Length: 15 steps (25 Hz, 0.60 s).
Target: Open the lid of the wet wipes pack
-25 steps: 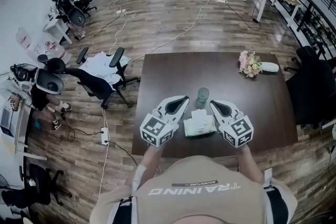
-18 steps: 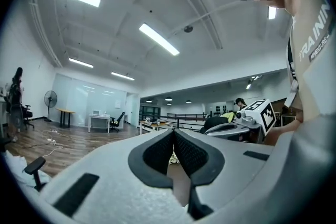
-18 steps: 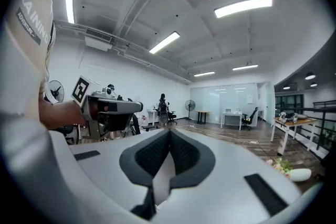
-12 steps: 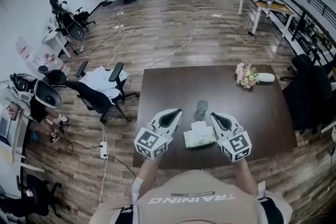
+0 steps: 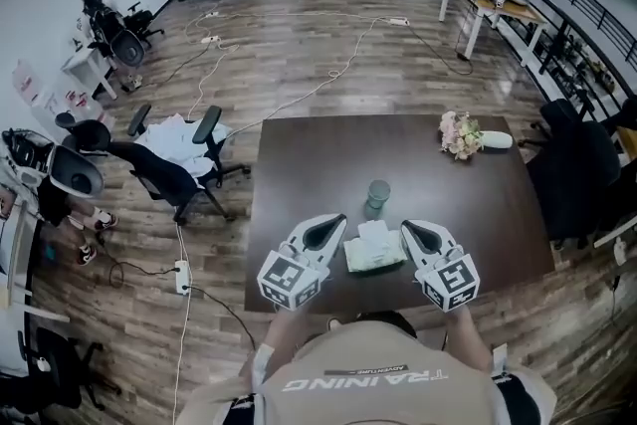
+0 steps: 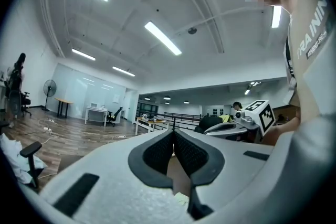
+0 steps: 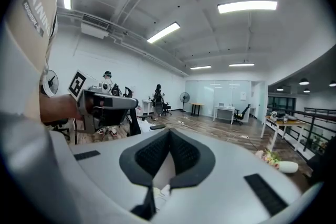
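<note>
The wet wipes pack [image 5: 373, 249], pale green with a white lid on top, lies flat near the front edge of the dark table [image 5: 299, 164]. My left gripper [image 5: 335, 220] hovers just left of the pack, jaws shut and empty. On the pack's other side my right gripper [image 5: 408, 226] is also shut and holds nothing. In the left gripper view the shut left gripper [image 6: 173, 132] points level, with a sliver of the pack [image 6: 180, 198] below it. The right gripper view shows the shut right gripper [image 7: 169, 131] above a white bit of the pack [image 7: 161, 193].
A grey-green cup [image 5: 377, 197] stands just behind the pack. A flower bunch [image 5: 460, 134] lies at the table's far right corner. Office chairs [image 5: 169, 169] stand left of the table, and cables [image 5: 328, 80] run over the wooden floor.
Both grippers have drawn back a little toward the person, from level with the cup to beside the pack. Their jaws stayed shut. The pack has not moved.
</note>
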Tool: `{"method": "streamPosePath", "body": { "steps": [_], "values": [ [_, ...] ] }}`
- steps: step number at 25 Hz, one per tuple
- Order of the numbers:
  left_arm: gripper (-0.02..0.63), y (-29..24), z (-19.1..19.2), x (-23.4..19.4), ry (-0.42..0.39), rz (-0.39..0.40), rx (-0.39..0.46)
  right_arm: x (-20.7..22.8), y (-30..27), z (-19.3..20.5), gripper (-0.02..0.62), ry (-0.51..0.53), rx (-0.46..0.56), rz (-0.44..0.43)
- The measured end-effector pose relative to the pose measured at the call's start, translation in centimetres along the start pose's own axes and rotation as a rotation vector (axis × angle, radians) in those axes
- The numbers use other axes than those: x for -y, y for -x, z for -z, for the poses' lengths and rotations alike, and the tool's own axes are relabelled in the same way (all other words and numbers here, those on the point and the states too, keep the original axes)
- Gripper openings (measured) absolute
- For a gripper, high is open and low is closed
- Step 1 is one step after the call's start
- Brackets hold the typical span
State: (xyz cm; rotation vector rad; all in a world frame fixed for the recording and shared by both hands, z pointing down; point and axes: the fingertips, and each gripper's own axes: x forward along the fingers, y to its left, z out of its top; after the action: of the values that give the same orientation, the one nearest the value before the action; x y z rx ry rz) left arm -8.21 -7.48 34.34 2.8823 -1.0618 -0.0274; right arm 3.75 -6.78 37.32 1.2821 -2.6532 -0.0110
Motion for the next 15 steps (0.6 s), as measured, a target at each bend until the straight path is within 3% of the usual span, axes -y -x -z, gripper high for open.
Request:
{"method": "streamPosePath", "body": {
  "steps": [4,9,15],
  "values": [
    [0.009,0.9,0.0,0.4,-0.055,-0.008,-0.019,-0.8,-1.3,0.3,0.014,-0.01,-0.017,-0.03],
    [0.009,2.4,1.5,-0.1,-0.008,-0.037,-0.023,-3.3,-2.6,0.6,0.014,0.06,-0.048,-0.076],
    [0.009,2.6,1.7,-0.7,0.009,-0.018,-0.008,-3.3,-3.3,0.1,0.014,0.047,-0.056,-0.074]
  ]
}}
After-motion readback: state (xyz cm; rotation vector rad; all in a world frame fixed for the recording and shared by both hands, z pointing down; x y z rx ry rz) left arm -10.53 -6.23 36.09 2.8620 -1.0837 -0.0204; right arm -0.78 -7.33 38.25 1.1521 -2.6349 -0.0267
